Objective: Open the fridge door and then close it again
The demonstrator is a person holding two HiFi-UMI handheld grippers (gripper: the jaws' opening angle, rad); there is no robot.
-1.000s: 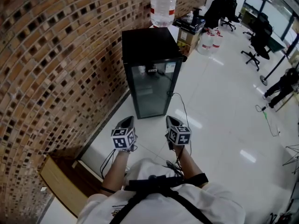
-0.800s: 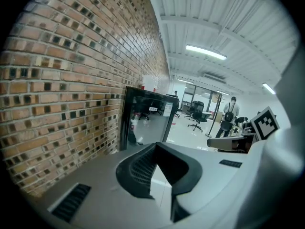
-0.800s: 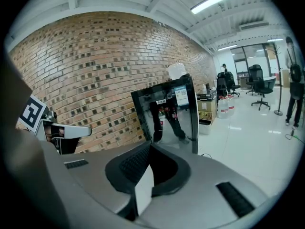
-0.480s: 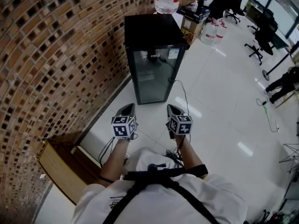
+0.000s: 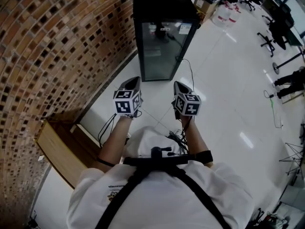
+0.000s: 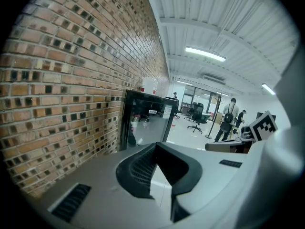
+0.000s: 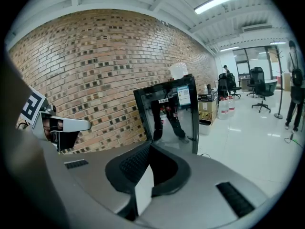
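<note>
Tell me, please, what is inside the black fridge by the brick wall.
Through the closed glass door of the fridge, only what looks like a shelf and two small labels near the top show. Reflections cover the rest, so any contents cannot be told.

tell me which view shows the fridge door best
The right gripper view: the fridge door stands large, near centre, its glass seen nearly front-on. The head view shows it from steeply above; the left gripper view shows it smaller and darker.
</note>
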